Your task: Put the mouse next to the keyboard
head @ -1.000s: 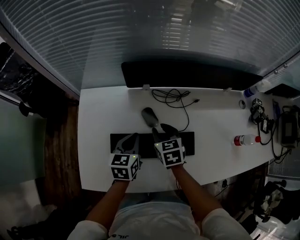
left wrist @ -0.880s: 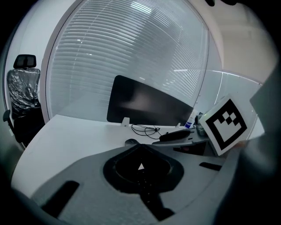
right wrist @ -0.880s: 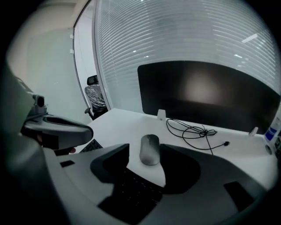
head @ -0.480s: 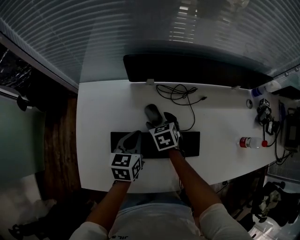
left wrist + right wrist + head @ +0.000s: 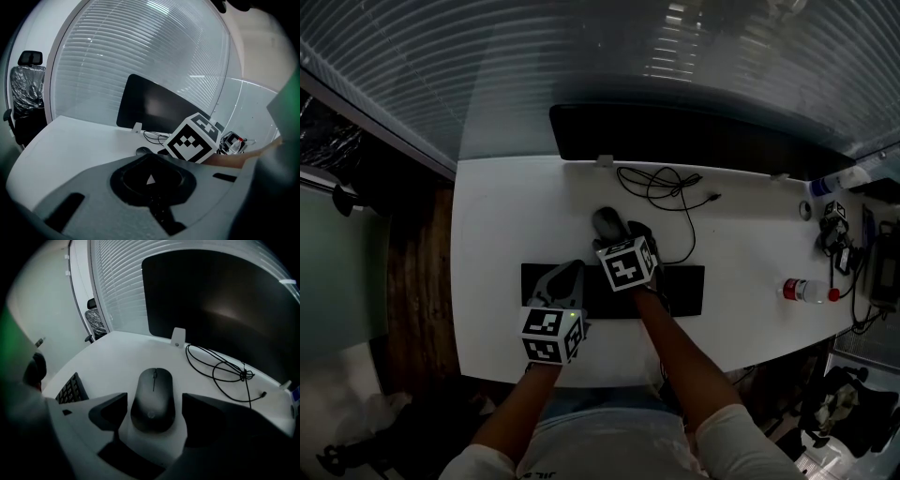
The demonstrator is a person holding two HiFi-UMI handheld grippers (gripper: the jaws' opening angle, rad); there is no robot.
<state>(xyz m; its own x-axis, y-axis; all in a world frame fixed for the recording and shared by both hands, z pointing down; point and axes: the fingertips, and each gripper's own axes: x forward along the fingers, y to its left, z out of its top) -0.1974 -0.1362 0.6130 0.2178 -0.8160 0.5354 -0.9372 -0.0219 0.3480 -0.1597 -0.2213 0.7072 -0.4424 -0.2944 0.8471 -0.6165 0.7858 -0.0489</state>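
White desktop (image 5: pixel 506 225) below, my right gripper (image 5: pixel 153 405), jaws just opened wide, straddles the untouched black oval plastic mouse (image 5: pixel 153 397) beyond the flat black keyboard (image 5: pixel 684 289); next, I reckon, squeeze and carry it alongside.

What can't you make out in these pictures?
Head view: the right gripper, whose jaws have just been opening with the mouse between them, covers the mouse's near end and part of the keyboard.
Left gripper view: the left gripper hides most of the mouse.
Right gripper view: a jaw hides most of the keyboard.
Head view: clutter at the right edge of the table is too small to name.
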